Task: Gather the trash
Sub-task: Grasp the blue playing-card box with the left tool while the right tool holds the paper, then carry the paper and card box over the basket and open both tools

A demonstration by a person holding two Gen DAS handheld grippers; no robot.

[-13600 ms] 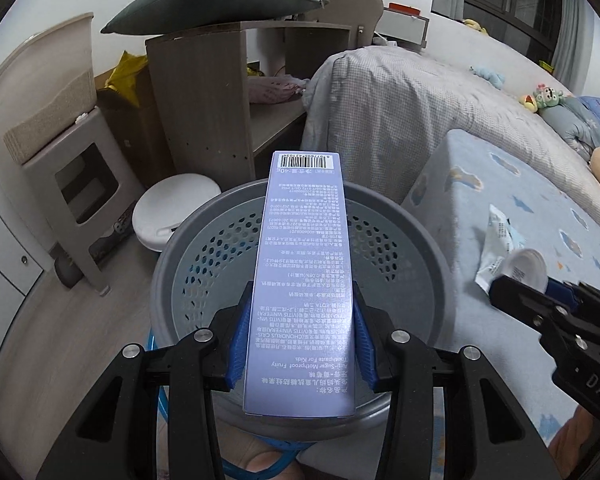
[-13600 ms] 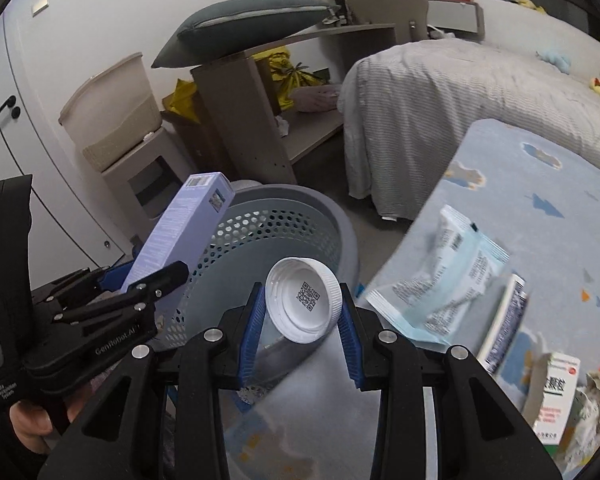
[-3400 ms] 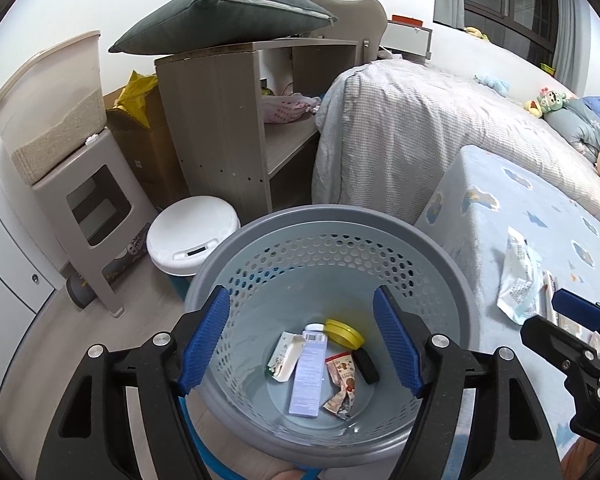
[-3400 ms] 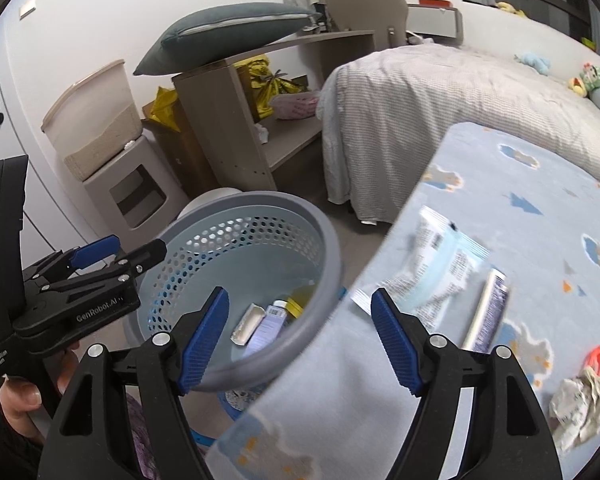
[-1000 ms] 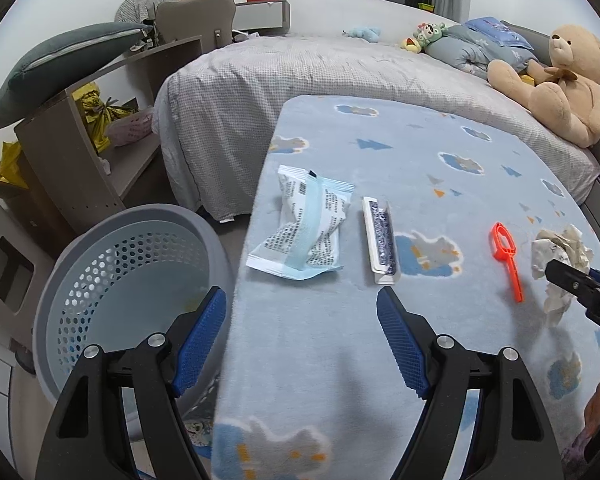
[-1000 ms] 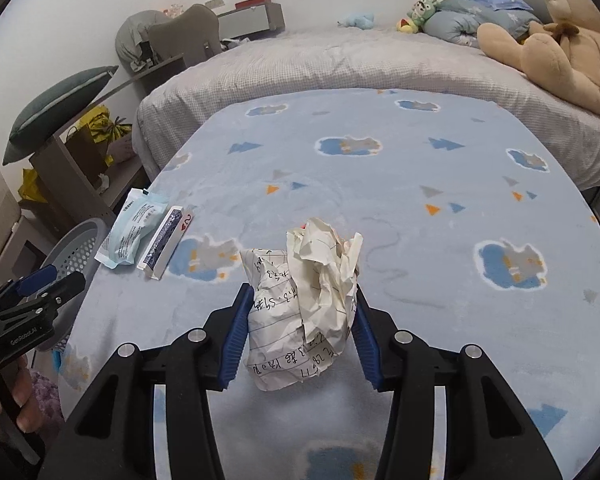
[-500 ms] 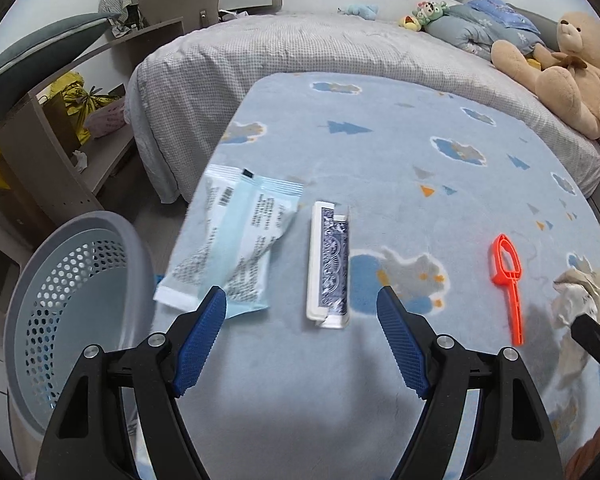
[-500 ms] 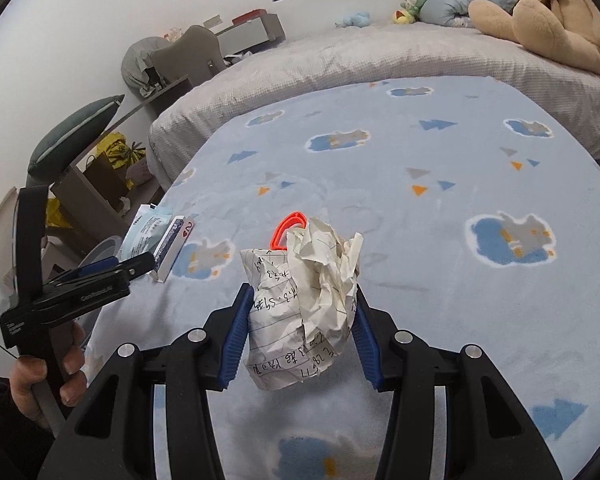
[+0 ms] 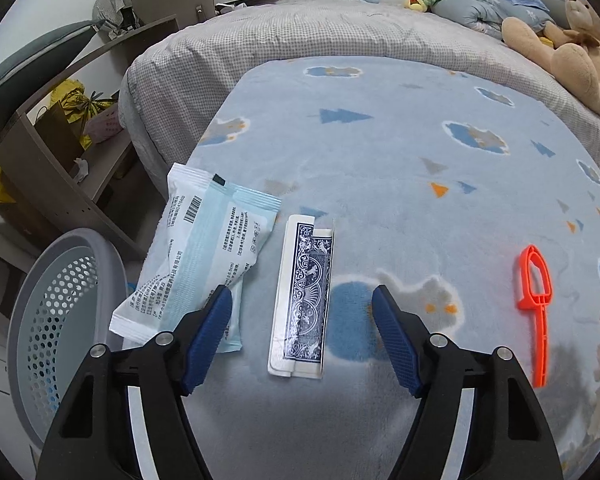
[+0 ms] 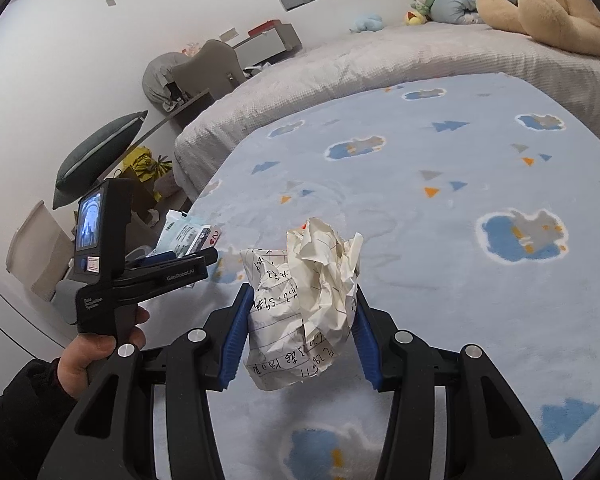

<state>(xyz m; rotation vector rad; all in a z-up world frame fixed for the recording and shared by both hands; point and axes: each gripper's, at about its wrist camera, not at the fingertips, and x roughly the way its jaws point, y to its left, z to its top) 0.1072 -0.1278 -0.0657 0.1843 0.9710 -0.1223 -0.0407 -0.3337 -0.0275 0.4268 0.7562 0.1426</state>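
Blue patterned blanket point(image 9: 400, 168) fills frame centre; soft pile, could snag fingertips on low approach.
Perforated grey basket point(image 9: 60, 320) at lower left edge, off blanket side.
White-blue wipes packet point(image 9: 196, 256) left of centre, touching left finger; risks being nudged off edge.
Crumpled paper point(image 10: 304, 300) clamped in right gripper point(image 10: 300, 336); springy, may slip.
Card box point(image 9: 304, 296) centred between spread, empty left gripper point(image 9: 300, 320).
Orange plastic tool point(image 9: 538, 300) at right, well apart.

Black-framed tongs point(image 10: 300, 332) with ribbed blue pads point(image 10: 233, 344), silver screws, white "GenRobot.AI" lettering and a small lit screen, gripped by a bare hand point(image 10: 96, 356) in a black sleeve.
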